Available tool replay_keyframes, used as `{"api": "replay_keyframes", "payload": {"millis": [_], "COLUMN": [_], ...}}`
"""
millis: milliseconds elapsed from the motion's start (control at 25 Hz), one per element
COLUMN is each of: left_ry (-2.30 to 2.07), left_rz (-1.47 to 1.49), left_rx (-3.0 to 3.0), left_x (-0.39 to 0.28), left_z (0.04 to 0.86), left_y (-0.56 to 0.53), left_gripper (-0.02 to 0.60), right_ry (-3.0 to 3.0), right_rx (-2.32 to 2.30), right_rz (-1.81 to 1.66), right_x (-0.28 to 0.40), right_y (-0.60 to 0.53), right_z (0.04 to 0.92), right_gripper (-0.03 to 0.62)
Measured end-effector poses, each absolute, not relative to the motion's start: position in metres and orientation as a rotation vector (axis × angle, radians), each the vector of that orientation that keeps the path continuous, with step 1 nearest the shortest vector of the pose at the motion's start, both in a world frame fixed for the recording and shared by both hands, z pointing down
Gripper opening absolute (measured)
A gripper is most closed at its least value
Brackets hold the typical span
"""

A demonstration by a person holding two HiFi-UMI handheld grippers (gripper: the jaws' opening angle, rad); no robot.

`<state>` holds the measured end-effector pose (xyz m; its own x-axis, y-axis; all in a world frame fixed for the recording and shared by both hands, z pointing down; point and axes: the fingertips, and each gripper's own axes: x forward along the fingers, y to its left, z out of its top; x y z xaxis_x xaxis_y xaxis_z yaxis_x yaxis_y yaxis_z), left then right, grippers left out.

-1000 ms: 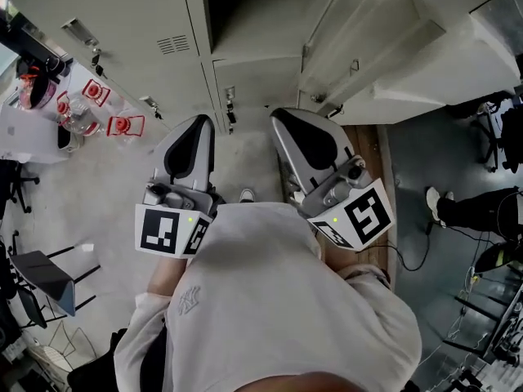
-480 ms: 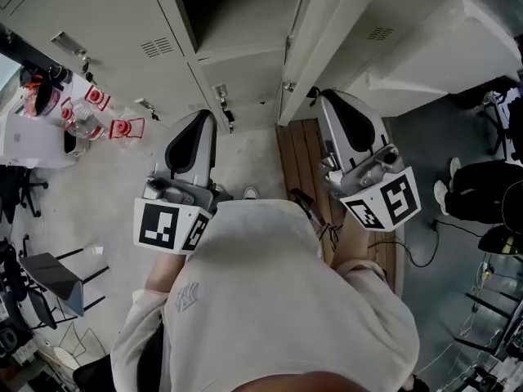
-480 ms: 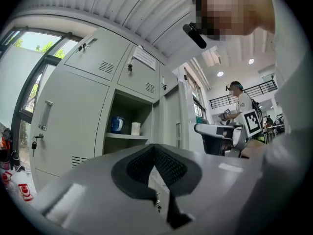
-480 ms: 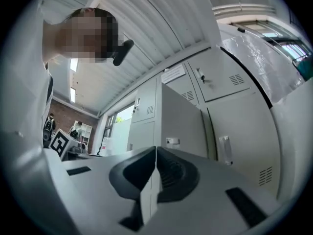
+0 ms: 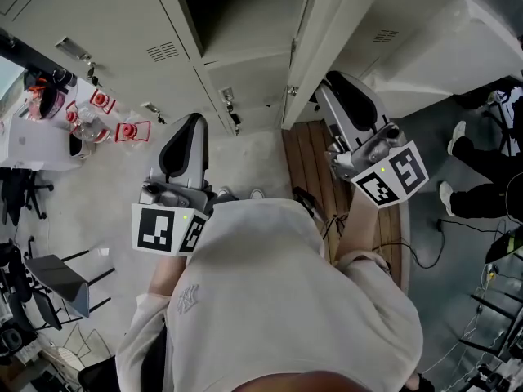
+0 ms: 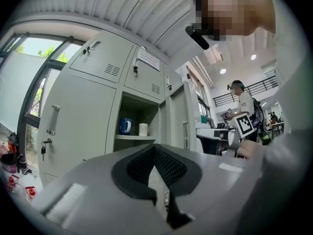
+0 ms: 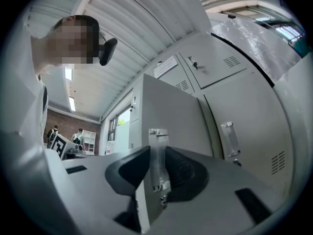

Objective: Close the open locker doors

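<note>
Two grippers reach out past the person's pale sweatshirt [image 5: 270, 300] toward a wall of grey lockers [image 5: 98, 23]. The left gripper [image 5: 193, 129] hangs over the concrete floor [image 5: 106, 194] in front of the open compartment [image 5: 245, 6], its fingers closed tip to tip on nothing. The right gripper [image 5: 331, 82] is above a strip of wooden planks [image 5: 306, 158]. It sits at the free edge of the open locker door [image 5: 327, 23], and its fingers have narrowed onto the door's metal handle [image 7: 157, 136]. That door stands swung well out from its frame. Deeper inside, the left gripper view shows a blue mug [image 6: 125, 126] and a white cup [image 6: 143, 129] on a shelf [image 6: 134, 137].
</note>
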<state>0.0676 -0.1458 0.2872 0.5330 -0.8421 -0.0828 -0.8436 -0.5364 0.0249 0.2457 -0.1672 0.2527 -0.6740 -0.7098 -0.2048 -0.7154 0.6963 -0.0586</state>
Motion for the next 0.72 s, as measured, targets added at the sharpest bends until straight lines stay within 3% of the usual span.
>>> {"api": "replay_keyframes", "payload": {"millis": [120, 720], "left_ry": [1.533, 1.665], "left_rz": [0.136, 0.153], "left_rx": [-2.722, -2.669], "left_x": [0.06, 0.016], "left_z": [0.288, 0.296], "left_y": [-0.149, -0.157], "left_gripper": [0.002, 0.002], "right_ry": [2.723, 2.821], "right_rx": [-1.063, -0.886], "right_rz": [0.007, -0.03], "right_x": [0.234, 0.157], "right_y": [-0.171, -0.209], "right_z": [0.253, 0.252], "right_gripper": [0.081, 0.083]}}
